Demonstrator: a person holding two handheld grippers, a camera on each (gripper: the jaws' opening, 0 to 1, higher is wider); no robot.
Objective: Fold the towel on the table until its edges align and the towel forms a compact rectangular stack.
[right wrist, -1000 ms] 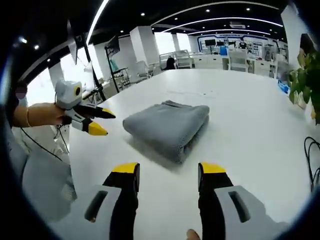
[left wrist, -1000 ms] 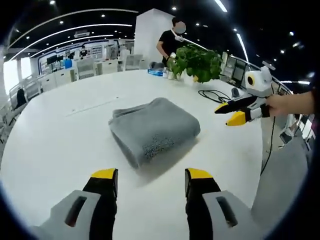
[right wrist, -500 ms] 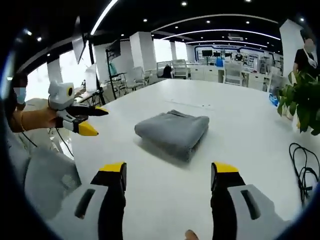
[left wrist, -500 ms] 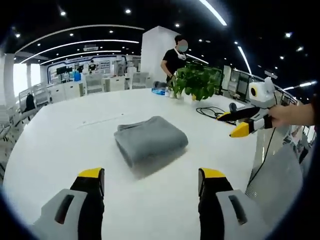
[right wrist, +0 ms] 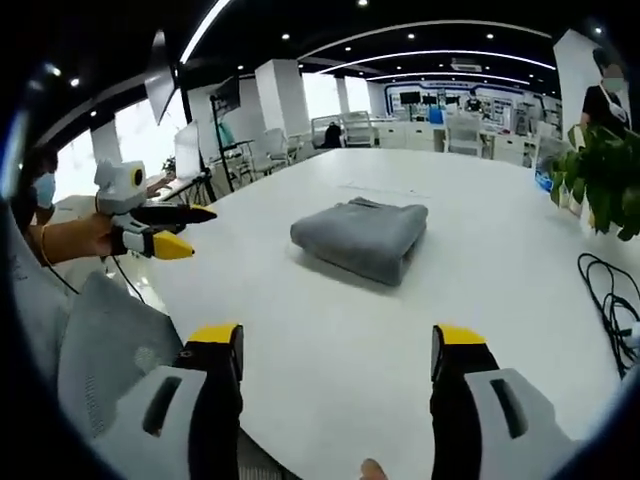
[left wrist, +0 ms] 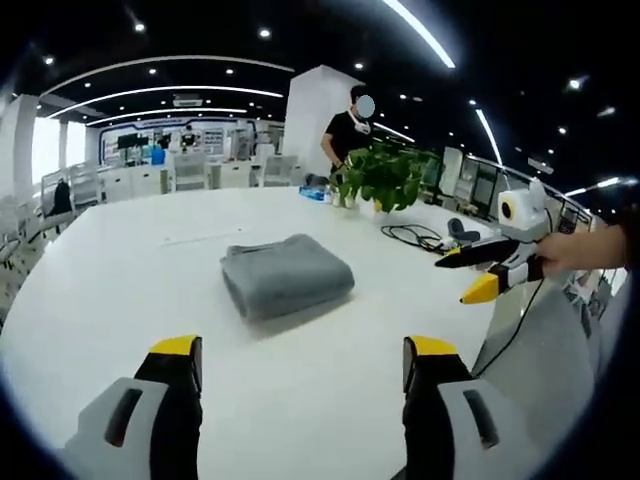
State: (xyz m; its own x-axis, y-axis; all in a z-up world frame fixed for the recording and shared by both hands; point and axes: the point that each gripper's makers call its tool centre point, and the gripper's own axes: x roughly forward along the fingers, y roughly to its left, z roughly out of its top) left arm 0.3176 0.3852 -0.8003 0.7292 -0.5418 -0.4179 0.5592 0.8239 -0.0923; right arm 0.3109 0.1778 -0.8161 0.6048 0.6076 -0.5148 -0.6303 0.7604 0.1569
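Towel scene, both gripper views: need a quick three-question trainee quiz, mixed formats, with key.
1. True or false: the left tongs are shut on the towel.
2. Multiple choice: the towel lies (A) spread flat, one layer, (B) folded into a compact stack, (C) hanging off the table edge.
3. Short answer: in the right gripper view, what sits at the right, beside the black cable?

Key: 1 false, both tongs are open and clear of the towel. 2 B. 3 a green potted plant.
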